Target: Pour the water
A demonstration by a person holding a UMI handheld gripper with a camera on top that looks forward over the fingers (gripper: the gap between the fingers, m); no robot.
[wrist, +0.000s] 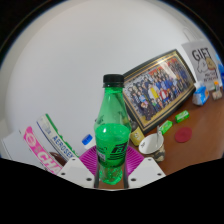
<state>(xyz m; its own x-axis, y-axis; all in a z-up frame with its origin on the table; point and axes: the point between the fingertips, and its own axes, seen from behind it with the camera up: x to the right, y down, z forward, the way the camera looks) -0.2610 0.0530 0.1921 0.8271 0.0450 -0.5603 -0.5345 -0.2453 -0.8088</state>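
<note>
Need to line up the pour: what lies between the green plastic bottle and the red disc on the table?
In the gripper view, a small white cup stands between the green plastic bottle and the red disc.

The word "GIFT" stands in large letters on a white sign (208, 62) at the far end of the table (190, 150), beside a framed group photograph (160, 88); smaller print beneath it is too small to make out. A dark label wraps the green bottle (113, 128), but its lettering cannot be read. The pink-and-white packages (42, 148) lying on the table carry large pale characters that stay unclear.
</note>
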